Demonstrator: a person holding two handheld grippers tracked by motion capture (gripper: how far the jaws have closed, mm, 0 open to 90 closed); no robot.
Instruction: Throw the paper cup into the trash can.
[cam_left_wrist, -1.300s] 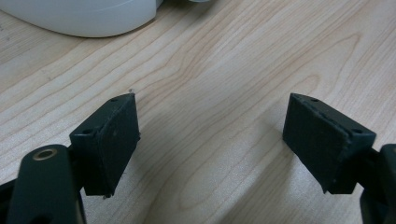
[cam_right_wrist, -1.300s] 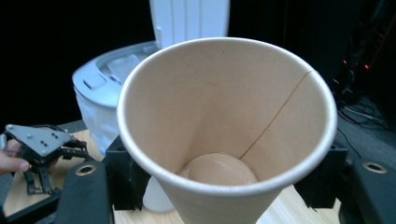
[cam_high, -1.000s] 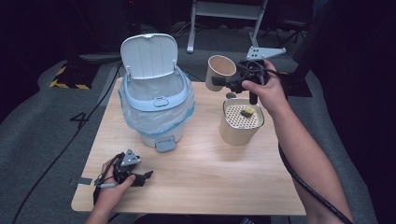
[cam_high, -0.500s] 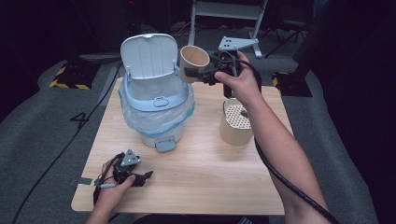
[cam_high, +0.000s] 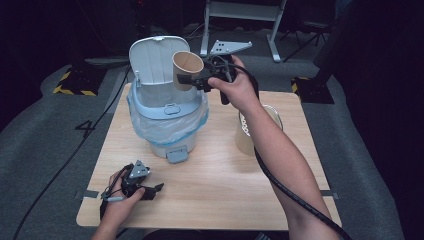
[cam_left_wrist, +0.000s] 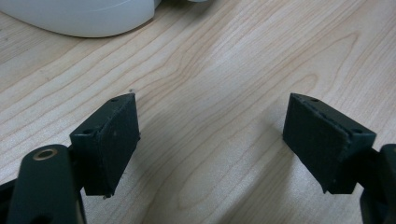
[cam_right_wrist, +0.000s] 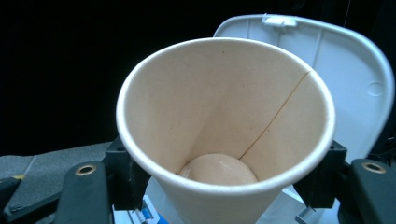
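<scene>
**Paper cup held over the open bin**

Dark floor and stands surround a pale wooden table (cam_high: 215, 175), where the work in hand looks like throwing a cup away. That paper cup (cam_high: 187, 69) sits clamped between the jaws of the right gripper (cam_high: 192, 80), pads pressing its sides, as the right gripper view confirms: cup (cam_right_wrist: 224, 126) gripped low down, mouth toward the camera, inside empty. In the high view the cup hangs in the air in front of the raised white lid (cam_high: 150, 60) of the small bin (cam_high: 167, 117), above the far right part of the bin's opening, which is lined with a clear bag. Its long axis lies tilted, mouth up and turned toward the person, base toward the lid. The opening lies below and slightly left of the cup, so I judge a short drop or tip would land it inside.

Beside the right forearm stands a tan canister (cam_high: 246, 142). Well apart, near the table's front edge, the left gripper (cam_high: 150, 190) rests with jaws spread wide and nothing between them, only bare wood (cam_left_wrist: 210, 107).
</scene>
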